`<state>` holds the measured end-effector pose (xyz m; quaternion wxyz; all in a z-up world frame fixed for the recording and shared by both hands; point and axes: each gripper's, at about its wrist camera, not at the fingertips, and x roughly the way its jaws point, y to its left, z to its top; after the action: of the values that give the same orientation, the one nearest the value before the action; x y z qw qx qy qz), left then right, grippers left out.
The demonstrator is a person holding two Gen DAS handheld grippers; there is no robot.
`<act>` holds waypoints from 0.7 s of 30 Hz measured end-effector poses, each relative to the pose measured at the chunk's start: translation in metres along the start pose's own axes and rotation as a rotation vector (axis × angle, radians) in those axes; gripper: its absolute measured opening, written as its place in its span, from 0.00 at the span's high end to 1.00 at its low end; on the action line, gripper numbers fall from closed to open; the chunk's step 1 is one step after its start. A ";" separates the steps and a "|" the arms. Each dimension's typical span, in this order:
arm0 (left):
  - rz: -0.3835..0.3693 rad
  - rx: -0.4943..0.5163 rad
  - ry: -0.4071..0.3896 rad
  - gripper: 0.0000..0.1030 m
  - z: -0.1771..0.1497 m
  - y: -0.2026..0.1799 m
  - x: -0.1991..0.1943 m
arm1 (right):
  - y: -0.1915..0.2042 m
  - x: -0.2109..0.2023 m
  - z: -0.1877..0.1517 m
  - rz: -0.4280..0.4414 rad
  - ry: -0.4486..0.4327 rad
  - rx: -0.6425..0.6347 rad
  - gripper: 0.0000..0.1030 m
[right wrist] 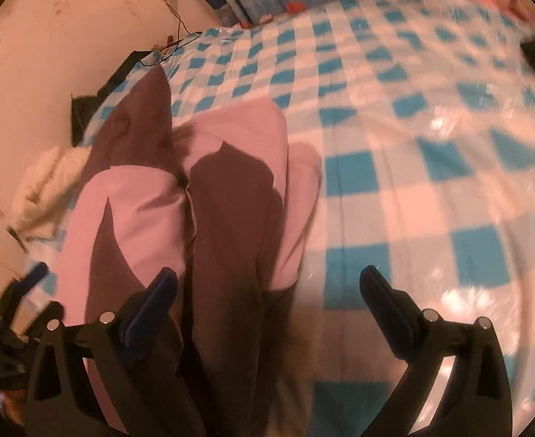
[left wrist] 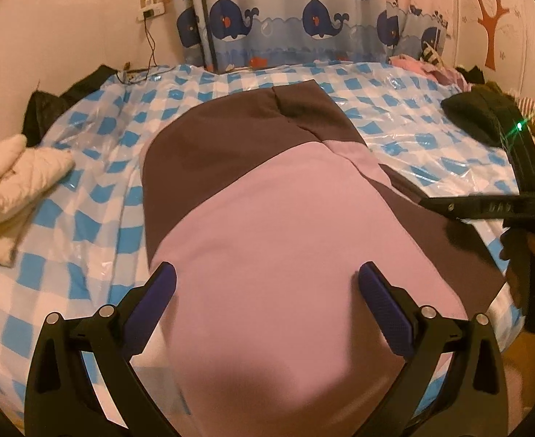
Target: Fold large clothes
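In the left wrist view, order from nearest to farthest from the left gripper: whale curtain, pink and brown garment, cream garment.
From the left gripper:
1. pink and brown garment, directly beneath the jaws.
2. cream garment, at left.
3. whale curtain, behind the bed.

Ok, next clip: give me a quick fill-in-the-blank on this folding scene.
1. The garment is pink and dark ____.
2. It lies on a blue-and-white ____ sheet.
3. The curtain shows cartoon ____.
4. Both the left gripper and the right gripper have jaws that are ____.

Missing: brown; checked; whales; open
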<state>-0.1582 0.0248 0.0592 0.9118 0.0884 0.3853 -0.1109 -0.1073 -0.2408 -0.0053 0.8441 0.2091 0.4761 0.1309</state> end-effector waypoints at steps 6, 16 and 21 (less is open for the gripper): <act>0.024 0.011 -0.010 0.06 0.001 0.002 -0.015 | -0.022 0.019 -0.010 0.202 0.120 0.176 0.07; 0.101 0.041 -0.022 0.06 0.000 0.013 -0.027 | -0.026 0.033 -0.034 0.268 0.166 0.209 0.07; 0.106 0.038 -0.033 0.06 0.003 0.019 -0.031 | -0.032 0.035 -0.035 0.247 0.183 0.185 0.07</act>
<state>-0.1721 0.0470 0.0847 0.9207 0.1242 0.3629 -0.0714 -0.1183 -0.2466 -0.0633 0.7518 0.3302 0.5316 0.2078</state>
